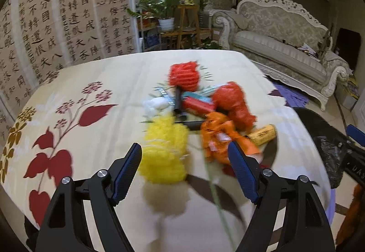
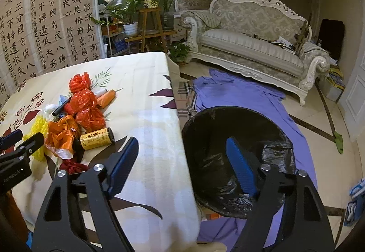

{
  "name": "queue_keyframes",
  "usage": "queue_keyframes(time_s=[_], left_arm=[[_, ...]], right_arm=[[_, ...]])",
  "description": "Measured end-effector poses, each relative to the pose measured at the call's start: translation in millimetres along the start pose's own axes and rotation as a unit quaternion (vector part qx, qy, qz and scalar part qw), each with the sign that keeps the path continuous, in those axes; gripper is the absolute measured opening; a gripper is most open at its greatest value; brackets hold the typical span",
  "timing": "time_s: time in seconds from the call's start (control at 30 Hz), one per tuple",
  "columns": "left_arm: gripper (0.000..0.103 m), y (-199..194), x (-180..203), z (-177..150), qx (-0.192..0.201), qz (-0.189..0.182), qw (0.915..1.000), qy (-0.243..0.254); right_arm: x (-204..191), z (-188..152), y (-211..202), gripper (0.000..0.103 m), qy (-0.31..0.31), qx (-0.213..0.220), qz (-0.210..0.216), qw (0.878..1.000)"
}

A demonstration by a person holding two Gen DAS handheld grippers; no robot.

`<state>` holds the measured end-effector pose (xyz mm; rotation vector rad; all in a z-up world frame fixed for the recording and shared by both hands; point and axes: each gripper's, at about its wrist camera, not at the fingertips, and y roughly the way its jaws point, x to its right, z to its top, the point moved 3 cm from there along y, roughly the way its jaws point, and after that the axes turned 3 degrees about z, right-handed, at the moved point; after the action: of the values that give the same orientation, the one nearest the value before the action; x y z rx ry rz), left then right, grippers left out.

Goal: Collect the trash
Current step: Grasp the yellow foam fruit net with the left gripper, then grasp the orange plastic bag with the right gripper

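Left gripper (image 1: 184,156): jaws wide apart, empty, held low over the table (image 1: 95,138) and aimed forward and slightly down.

Yellow mesh ball (image 1: 163,151): on the cloth directly between and just ahead of the left gripper's fingers, at the near edge of the trash pile. Judged very light, soft and springy; it should squash under the jaws, so a grip across its middle seemed best.

Orange plastic bag (image 1: 216,135): just ahead and to the right of the left gripper, touching the yellow ball's side. Crumpled film, light, slippery; pinch a bunched fold.

Yellow bottle (image 2: 97,139): lying on its side, ahead and left of the right gripper. Rigid, likely to roll.

Red bags (image 1: 232,104): farther ahead in the pile.

Right gripper (image 2: 182,158): jaws wide apart, empty, hovering over the table edge, pointing forward.

Bin (image 2: 237,138): black-lined, on the floor just ahead and right of the right gripper, beside the table.
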<state>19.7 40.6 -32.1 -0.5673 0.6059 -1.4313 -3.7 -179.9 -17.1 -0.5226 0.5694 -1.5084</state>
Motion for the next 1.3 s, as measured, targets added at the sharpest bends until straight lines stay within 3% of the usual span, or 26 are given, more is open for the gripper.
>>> queue_keyframes(time_s=[0.23, 0.43, 0.53, 0.6, 0.67, 0.8, 1.07, 1.3], left_arm=[[0.074, 3, -28, -4, -0.01, 0.022, 0.9995, -0.022], [0.073, 13, -27, -6, -0.02, 0.02, 0.9994, -0.02], [0.069, 21, -24, -5, -0.024, 0.019, 0.9995, -0.01], [0.062, 26, -23, -4, -0.03, 0.014, 0.9994, -0.01], [0.048, 30, -22, -6, -0.039, -0.008, 0.9991, -0.014], [0.046, 25, -23, -7, -0.034, -0.012, 0.9992, -0.018], [0.046, 7, -48, -6, -0.016, 0.008, 0.9993, -0.033], [0.046, 3, -90, -11, -0.012, 0.052, 0.9972, -0.051]], right_arm=[[-12, 0, 9, 0.071, -0.004, -0.009, 0.015, 1.0], [-20, 2, 11, 0.071, -0.01, -0.012, 0.023, 1.0], [-22, 2, 12, 0.071, -0.011, -0.014, 0.024, 1.0], [-24, 2, 13, 0.071, -0.011, -0.017, 0.027, 0.999], [-27, 1, 13, 0.071, -0.012, -0.019, 0.031, 0.999], [-34, 1, 12, 0.071, -0.02, -0.02, 0.038, 0.999], [-64, 7, 6, 0.071, -0.044, -0.014, 0.07, 0.996], [-109, 8, 4, 0.071, -0.084, -0.018, 0.113, 0.99]])
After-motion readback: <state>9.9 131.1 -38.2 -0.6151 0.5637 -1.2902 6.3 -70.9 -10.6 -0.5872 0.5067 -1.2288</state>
